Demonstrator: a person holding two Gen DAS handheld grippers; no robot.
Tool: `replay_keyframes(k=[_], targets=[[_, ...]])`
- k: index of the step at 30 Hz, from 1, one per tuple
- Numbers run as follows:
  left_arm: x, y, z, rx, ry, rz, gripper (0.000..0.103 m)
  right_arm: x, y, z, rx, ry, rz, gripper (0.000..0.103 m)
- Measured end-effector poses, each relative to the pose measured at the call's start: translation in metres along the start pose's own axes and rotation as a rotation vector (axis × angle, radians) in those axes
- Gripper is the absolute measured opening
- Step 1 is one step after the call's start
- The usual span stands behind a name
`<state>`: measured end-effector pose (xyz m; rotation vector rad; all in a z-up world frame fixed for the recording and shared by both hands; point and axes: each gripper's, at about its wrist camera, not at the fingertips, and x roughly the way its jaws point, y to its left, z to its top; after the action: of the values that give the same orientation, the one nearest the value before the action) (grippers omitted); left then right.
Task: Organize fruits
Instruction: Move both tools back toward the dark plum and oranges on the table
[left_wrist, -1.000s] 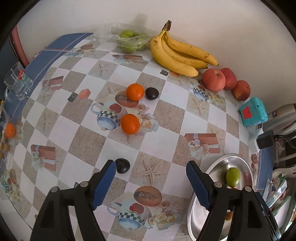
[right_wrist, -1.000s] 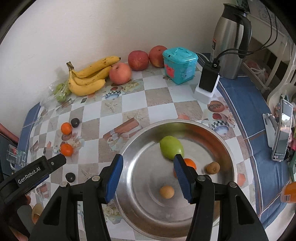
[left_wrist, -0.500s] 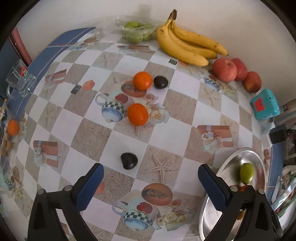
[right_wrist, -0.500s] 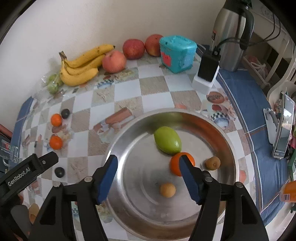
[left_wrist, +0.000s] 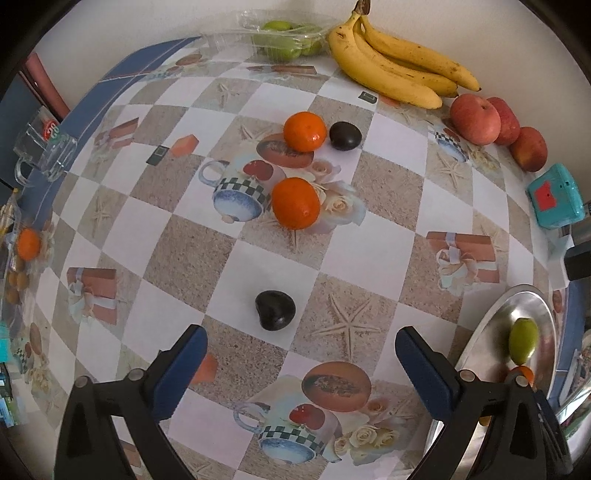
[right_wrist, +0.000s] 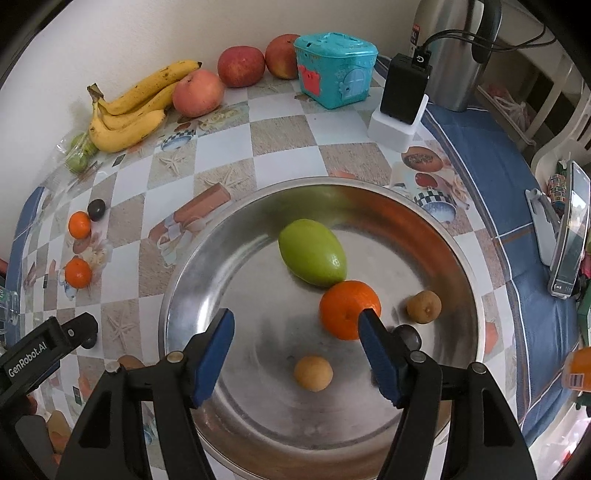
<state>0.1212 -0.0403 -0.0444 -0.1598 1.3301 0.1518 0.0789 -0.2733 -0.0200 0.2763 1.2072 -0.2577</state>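
The right gripper (right_wrist: 295, 334) hangs over the steel bowl (right_wrist: 436, 236), its fingers (right_wrist: 216, 350) parted and pinching nothing; they have just been opening further, and the mandarin (right_wrist: 349, 308) lies against the tip of the right-hand finger, beside the green fruit (right_wrist: 312, 256), with two small brown fruits also in the bowl. A careless lift or sideways drift there could nudge the mandarin and set it rolling into its neighbours. The left gripper (left_wrist: 299, 360) has its fingers (left_wrist: 181, 365) spread fully and empty above the tabletop (left_wrist: 192, 254), the near dark plum (left_wrist: 275, 309) just beyond their tips and slightly left of centre. Coming down off-centre could knock that round plum away. Farther off sit two mandarins (left_wrist: 295, 203) and another plum (left_wrist: 345, 136); bananas (left_wrist: 391, 74) and apples (left_wrist: 474, 118) wait by the wall.
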Motion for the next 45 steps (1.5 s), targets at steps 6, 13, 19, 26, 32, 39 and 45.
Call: replay_keyframes(k=[6,13,19,26,32,39,45], targets=[[-0.003,0.0,0.002,0.006,-0.013,0.005,0.103,-0.003,0.0,0.001,-0.014,-0.028,-0.038,0.101],[-0.007,0.002,0.006,0.002,-0.005,-0.022,0.103,-0.005,-0.002,0.002,-0.002,-0.041,-0.04,0.101],[-0.028,0.016,0.021,0.0,-0.071,-0.052,0.103,-0.01,0.005,0.002,-0.001,-0.063,-0.017,0.101],[-0.038,0.044,0.038,0.038,-0.12,-0.024,0.103,-0.012,0.032,0.0,-0.05,-0.065,0.036,0.101],[-0.028,0.066,0.045,0.098,-0.135,0.082,0.103,-0.011,0.058,-0.003,-0.088,-0.052,0.088,0.101],[-0.031,0.107,0.058,0.072,-0.17,0.149,0.103,-0.016,0.098,-0.009,-0.15,-0.057,0.18,0.101],[-0.033,0.14,0.067,0.025,-0.17,0.149,0.103,-0.018,0.131,-0.014,-0.198,-0.07,0.229,0.101]])
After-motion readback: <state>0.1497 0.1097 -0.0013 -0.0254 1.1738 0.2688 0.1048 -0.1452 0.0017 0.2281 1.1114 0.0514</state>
